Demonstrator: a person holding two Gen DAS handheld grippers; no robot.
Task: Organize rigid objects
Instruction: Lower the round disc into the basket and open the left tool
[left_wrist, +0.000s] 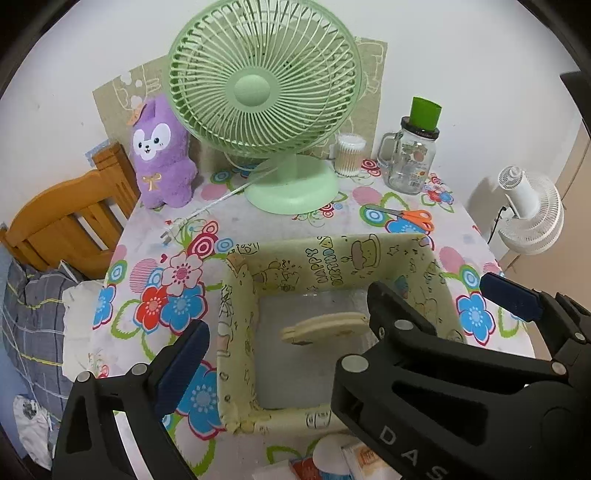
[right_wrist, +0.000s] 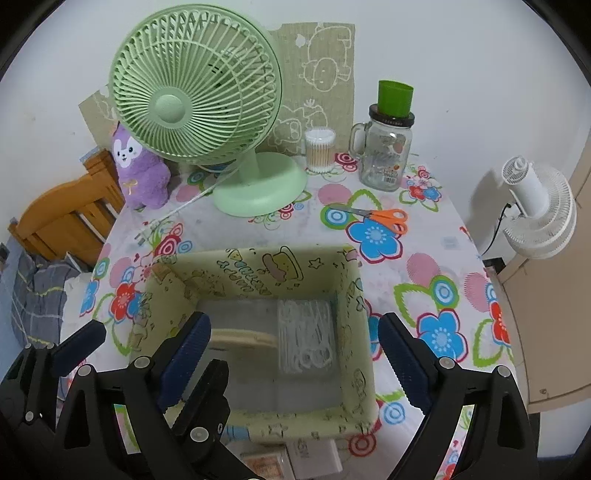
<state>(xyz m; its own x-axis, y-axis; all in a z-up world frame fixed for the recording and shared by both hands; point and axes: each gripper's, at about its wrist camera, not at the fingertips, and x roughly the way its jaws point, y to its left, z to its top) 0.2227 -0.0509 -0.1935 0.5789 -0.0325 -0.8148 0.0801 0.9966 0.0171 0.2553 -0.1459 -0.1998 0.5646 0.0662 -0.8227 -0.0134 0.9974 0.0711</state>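
Both claws hang over the square fabric storage box with cream cartoon print (right_wrist: 258, 280), which fills the lower middle of each frame on the flower-patterned table (right_wrist: 424, 266). The left claw (left_wrist: 291, 332) is spread wide, nothing between its blue pads; the right claw (right_wrist: 295, 339) is likewise spread and empty.

Inside the box, on its pale floor, lie a flat cream wooden comb-like piece (left_wrist: 325, 326) and a clear plastic packet of white items (right_wrist: 304, 341). The cream piece runs left to right across the picture, directly ahead of the left claw and just off its right finger. In the right wrist view it sits at the lower left of the box, partly hidden behind the right claw's left finger, while the packet runs top to bottom straight ahead between the two fingers.

Judging by the task, things are being gathered into the box. Orange-handled scissors (right_wrist: 380, 218) lie beyond the box's far wall, toward the upper right, blades pointing left; the right hand looks nearer to them. Small cartons (right_wrist: 314, 454) lie at the bottom edge, just outside the near wall.

Both claws point steeply down and forward.
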